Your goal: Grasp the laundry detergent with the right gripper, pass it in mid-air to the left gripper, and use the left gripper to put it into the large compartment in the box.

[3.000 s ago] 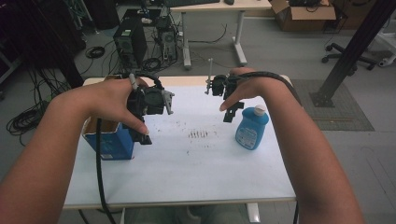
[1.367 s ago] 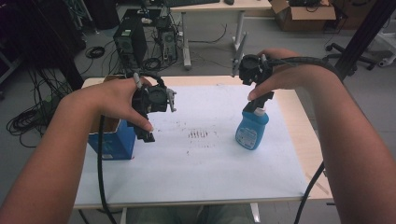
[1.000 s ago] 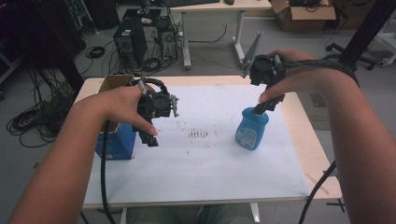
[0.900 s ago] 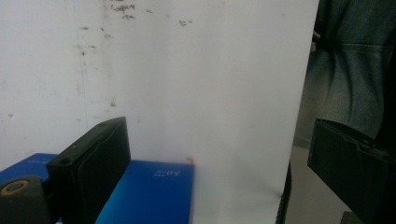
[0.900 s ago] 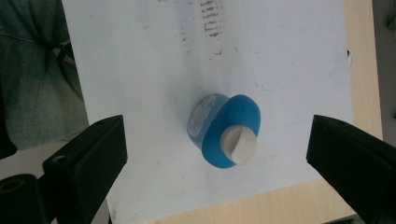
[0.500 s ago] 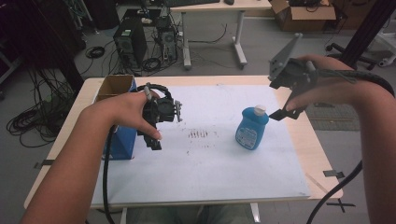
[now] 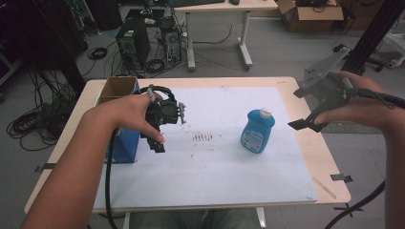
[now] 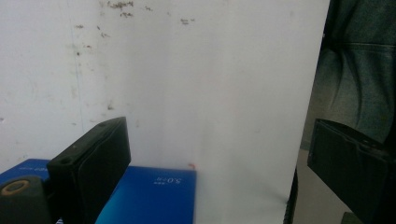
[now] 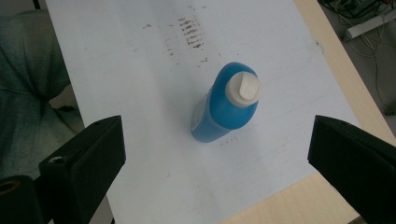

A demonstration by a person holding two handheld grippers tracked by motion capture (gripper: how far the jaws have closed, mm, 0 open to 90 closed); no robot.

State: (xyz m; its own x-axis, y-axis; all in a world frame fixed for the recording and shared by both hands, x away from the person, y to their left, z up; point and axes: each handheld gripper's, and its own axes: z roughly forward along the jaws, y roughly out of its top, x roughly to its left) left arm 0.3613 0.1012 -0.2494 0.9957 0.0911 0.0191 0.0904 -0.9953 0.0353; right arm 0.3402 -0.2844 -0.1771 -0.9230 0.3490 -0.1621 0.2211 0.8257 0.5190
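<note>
Cables, computer towers and a second desk were seen on the grey floor beyond the work table point(image 7: 310, 157), whose wooden top was covered by a white sheet point(image 7: 224, 162) smudged with dark marks. All places are given from the blue bottle point(image 7: 258, 130), which stood upright on the sheet, toward the person's right half of the table.

The step in hand was judged to be an approach to the bottle, with nothing yet grasped. The right gripper point(image 7: 310, 112) was held in the air to the right of the bottle and clear of it, above the table's bare wooden edge; its jaws were spread wide with nothing between them. In the right gripper view the bottle point(image 9: 229, 102) was framed between the two black jaws, farther off and looked down on. The left gripper point(image 7: 160, 138) was held well to the left of the bottle, just beside an open blue box point(image 7: 122, 143); its jaws were likewise parted and empty.

The next move was judged to call for the right gripper to be lowered and brought in until the jaws stood on either side of the bottle's body, below the cap, before being closed.

The bottle was seen to be of blue plastic, flattened, broader at the base and narrowing at the shoulders, with a pale label on its face and a white flip cap point(image 9: 243, 88), apparently shut.
</note>
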